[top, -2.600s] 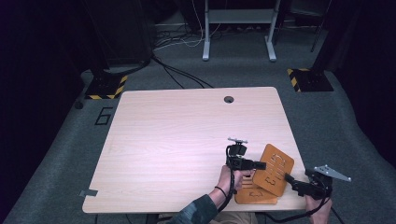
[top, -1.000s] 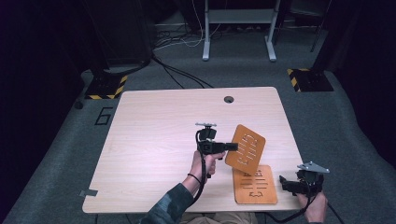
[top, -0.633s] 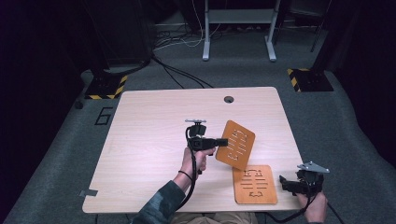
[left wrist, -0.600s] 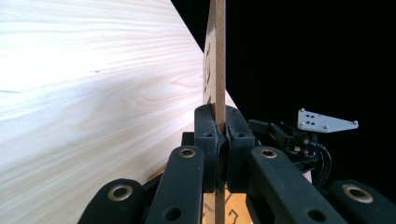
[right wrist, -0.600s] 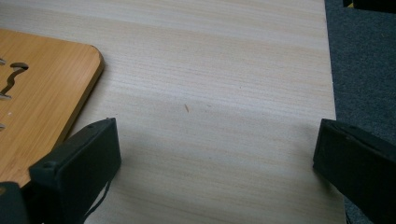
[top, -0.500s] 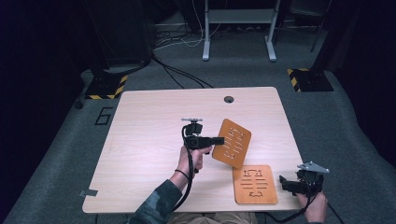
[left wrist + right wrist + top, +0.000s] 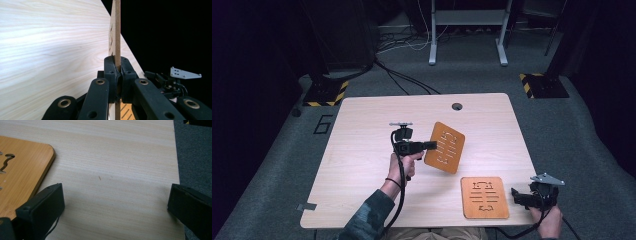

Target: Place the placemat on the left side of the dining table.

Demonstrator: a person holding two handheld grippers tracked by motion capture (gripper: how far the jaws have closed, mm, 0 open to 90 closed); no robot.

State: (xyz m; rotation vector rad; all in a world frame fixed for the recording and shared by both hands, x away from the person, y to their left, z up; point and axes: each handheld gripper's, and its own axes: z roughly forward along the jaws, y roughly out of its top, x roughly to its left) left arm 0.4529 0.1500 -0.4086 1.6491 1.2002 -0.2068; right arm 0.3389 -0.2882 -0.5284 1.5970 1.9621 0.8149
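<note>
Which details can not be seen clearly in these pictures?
- Held board, left gripper view: edge-on, so its face and cutouts are hidden.
- Flat board, right gripper view: cut off by the left edge.
- Cutout shapes, high view: too small to read.
- Right claw, high view: opening too small to judge.

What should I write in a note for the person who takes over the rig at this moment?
Left tool: shut on the lifted wooden board, gripped at its edge, held tilted above the table.
Right tool: open, at the table's near right corner, beside the flat wooden board, not touching it.
Done: one board is picked up.
Left: probably set the lifted board down; the flat one is not yet gripped.
</note>
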